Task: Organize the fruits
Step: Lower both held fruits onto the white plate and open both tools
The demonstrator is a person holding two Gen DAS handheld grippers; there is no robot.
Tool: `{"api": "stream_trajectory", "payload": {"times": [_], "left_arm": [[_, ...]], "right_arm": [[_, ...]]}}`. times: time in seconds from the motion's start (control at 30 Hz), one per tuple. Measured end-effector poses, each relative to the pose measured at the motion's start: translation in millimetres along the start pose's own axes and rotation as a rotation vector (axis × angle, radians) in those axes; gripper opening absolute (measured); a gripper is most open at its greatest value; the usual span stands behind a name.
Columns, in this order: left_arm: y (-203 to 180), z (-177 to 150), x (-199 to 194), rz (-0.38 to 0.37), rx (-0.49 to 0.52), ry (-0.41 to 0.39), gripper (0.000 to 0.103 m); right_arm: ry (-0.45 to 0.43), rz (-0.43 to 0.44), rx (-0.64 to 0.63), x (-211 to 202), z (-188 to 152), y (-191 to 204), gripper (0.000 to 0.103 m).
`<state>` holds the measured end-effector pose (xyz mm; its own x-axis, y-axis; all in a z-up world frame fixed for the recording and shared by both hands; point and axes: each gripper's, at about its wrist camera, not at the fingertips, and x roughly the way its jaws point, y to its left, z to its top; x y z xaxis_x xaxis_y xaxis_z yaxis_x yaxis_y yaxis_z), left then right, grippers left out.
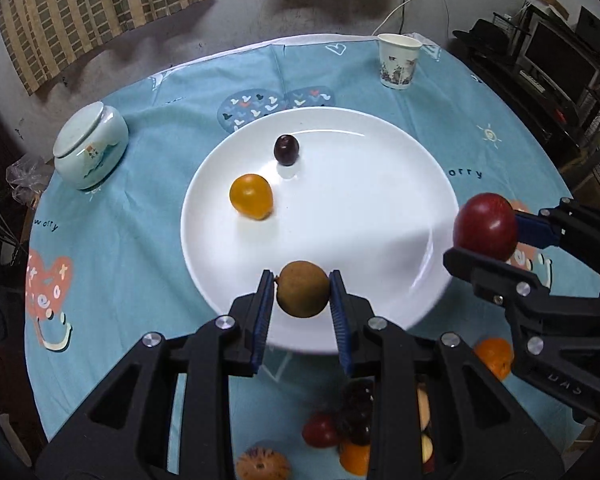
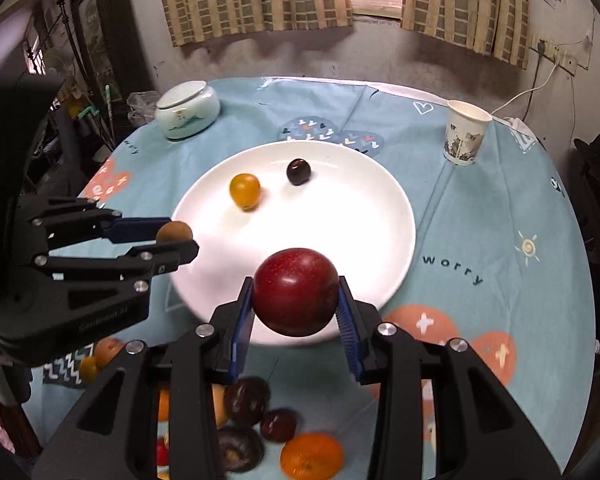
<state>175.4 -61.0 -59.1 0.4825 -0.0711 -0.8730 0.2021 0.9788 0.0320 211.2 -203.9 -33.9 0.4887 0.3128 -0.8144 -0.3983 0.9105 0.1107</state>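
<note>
Two fruits carried to the white plate point(image 1: 400, 152), two already on it.
Left tongs point(image 1: 302, 294) clench a brown fruit point(image 1: 302, 289); right tongs point(image 2: 296, 300) clench a red apple point(image 2: 296, 292); more fruit waits on the worktop point(image 2: 500, 240).

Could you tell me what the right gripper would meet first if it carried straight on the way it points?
Probably the white plate: the right gripper, shut on the red apple, points down at its bare near part.
</note>
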Motion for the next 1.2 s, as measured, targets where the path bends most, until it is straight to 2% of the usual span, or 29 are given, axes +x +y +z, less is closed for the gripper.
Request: {"api": "stream_trajectory", "payload": {"times": [0.33, 0.87, 0.9, 0.97, 1.0, 1.07, 1.13, 1.2], "left_arm": [[8, 7, 33, 0.008, -0.021, 0.04, 0.028], [16, 15, 48, 0.025, -0.039, 0.059, 0.028], [16, 16, 48, 0.027, -0.039, 0.06, 0.03], [15, 18, 47, 0.02, -0.034, 0.047, 0.056], [14, 18, 45, 0.056, -0.026, 0.03, 0.06], [16, 21, 42, 0.046, -0.028, 0.025, 0.063], [21, 23, 40, 0.045, -0.049, 0.024, 0.065], [26, 23, 35, 0.041, -0.063, 0.016, 0.067]], "right_arm": [[0.038, -0.003, -0.012, 34, 18, -5, 0.039], [0.079, -0.028, -0.018, 55, 27, -8, 0.04], [0.086, -0.037, -0.023, 57, 28, -8, 0.04], [0.1, -0.077, -0.032, 61, 30, -6, 0.041], [0.104, -0.075, -0.026, 62, 32, -8, 0.042], [0.091, -0.072, 0.0, 60, 35, -13, 0.044], [0.07, -0.085, 0.009, 55, 37, -16, 0.062], [0.054, -0.062, 0.033, 47, 40, -19, 0.063]]}}
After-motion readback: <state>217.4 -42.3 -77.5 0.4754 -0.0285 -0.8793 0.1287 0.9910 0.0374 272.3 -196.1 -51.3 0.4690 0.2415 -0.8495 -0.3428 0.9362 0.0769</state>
